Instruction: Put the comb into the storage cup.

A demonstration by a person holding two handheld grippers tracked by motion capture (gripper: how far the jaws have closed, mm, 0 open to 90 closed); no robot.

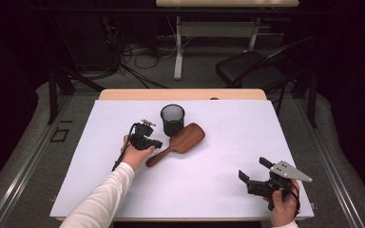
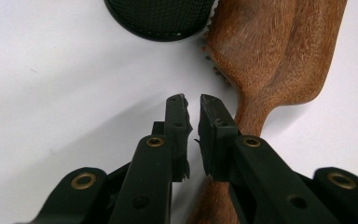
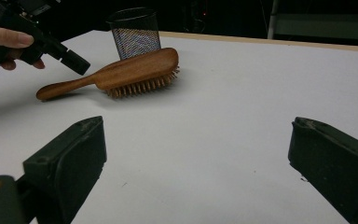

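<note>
A brown wooden hairbrush [image 1: 183, 138] lies bristles down on the white table top [image 1: 228, 156], its head resting against a black mesh cup [image 1: 172, 118]. My left gripper [image 1: 158, 142] hovers just over the brush handle's near end. In the left gripper view its jaws [image 2: 192, 98] stand a narrow gap apart with nothing between them; the brush [image 2: 279, 51] runs under and beside one jaw, and the cup [image 2: 161, 16] is ahead. My right gripper [image 1: 252, 168] rests at the table's near right, wide open [image 3: 191, 126] and empty, facing the brush [image 3: 135, 67], the cup [image 3: 135, 35] and the left gripper [image 3: 77, 63].
The table's wooden far edge [image 1: 183, 94] shows beyond the white top. A dark chair [image 1: 252, 66] and another desk's white leg [image 1: 178, 47] stand on the floor behind, with cables [image 1: 138, 57] beside them.
</note>
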